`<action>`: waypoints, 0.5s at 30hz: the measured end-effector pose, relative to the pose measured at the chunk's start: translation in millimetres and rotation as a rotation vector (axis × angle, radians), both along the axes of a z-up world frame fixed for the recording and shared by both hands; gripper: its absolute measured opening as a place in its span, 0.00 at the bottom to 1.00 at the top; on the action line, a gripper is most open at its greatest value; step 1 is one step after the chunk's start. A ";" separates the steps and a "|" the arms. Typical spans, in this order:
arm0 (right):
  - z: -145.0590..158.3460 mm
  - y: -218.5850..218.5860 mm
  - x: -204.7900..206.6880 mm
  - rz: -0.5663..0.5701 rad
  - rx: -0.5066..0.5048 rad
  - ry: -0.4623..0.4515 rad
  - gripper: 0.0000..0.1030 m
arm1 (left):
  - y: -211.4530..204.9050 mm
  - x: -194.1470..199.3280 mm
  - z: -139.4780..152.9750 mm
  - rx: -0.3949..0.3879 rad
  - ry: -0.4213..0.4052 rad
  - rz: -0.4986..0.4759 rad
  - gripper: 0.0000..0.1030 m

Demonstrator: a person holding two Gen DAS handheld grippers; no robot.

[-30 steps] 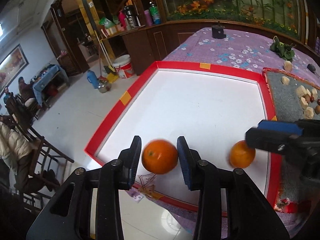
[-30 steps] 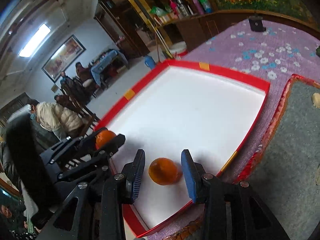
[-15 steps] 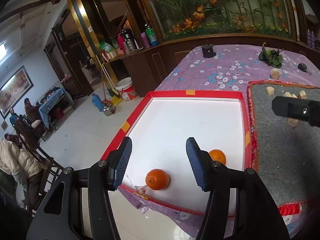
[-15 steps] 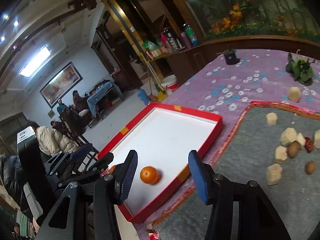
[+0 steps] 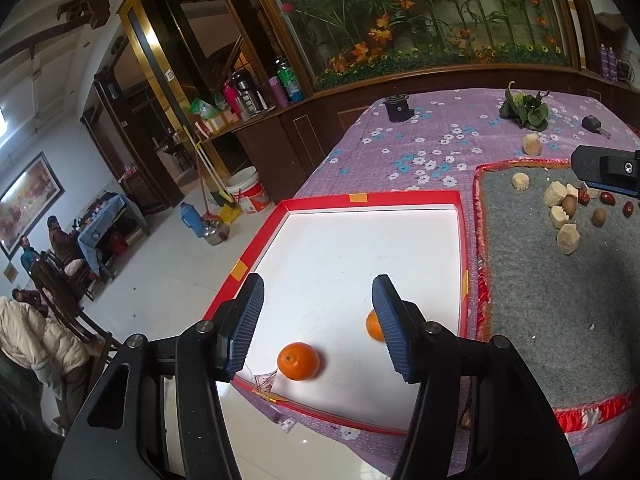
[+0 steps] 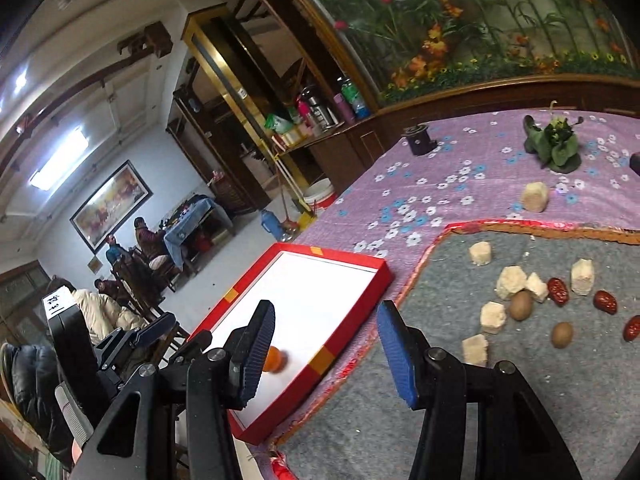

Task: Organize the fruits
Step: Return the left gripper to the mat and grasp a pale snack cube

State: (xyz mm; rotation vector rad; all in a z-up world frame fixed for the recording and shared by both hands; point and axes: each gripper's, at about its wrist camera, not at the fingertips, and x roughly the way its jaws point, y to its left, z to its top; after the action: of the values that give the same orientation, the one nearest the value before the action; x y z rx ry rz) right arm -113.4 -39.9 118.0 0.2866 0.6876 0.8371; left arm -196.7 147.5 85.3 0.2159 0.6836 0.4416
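Two oranges lie in the red-rimmed white tray [image 5: 256, 256]: one orange [image 5: 298, 361] near its front edge, a second orange [image 5: 374, 326] partly behind my left gripper's right finger. My left gripper [image 5: 316, 328] is open and empty, held above the tray's front. My right gripper [image 6: 326, 354] is open and empty, over the edge of the tray [image 6: 352, 344] and the grey mat [image 6: 540, 380]; one orange [image 6: 274, 360] shows beside its left finger. The right gripper's tip [image 5: 604, 170] shows over the mat in the left wrist view.
On the grey mat [image 5: 560, 320] lie several pale chunks [image 6: 493, 317], brown kiwis [image 6: 520, 306] and red dates [image 6: 558, 291]. A green vegetable [image 6: 554, 146] and a black cup [image 6: 418, 140] sit on the purple flowered cloth [image 6: 440, 184]. The table edge drops to the floor at left.
Both grippers let go of their oranges, opened wide and pulled back and up from the tray. The right gripper swung right over the grey mat.
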 end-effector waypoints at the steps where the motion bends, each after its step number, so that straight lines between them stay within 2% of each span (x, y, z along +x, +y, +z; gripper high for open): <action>1: -0.4 -3.0 0.6 -0.005 0.003 0.002 0.50 | -1.9 0.4 0.3 0.004 0.003 -0.002 0.55; 8: -5.0 -40.6 7.8 -0.069 -0.006 0.002 0.50 | -20.1 10.6 -1.4 0.009 0.028 -0.044 0.55; 11: -8.5 -76.6 12.2 -0.150 -0.024 -0.003 0.50 | -42.0 23.4 -7.8 -0.037 0.067 -0.145 0.55; 15: -20.5 -142.2 21.9 -0.337 -0.095 0.010 0.50 | -74.4 44.8 -22.6 -0.112 0.131 -0.270 0.55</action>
State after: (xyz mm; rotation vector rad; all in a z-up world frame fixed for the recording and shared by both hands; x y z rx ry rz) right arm -91.5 -182.1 97.5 0.3103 0.6636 0.4810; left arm -152.0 73.1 62.7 0.2291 0.7924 0.1309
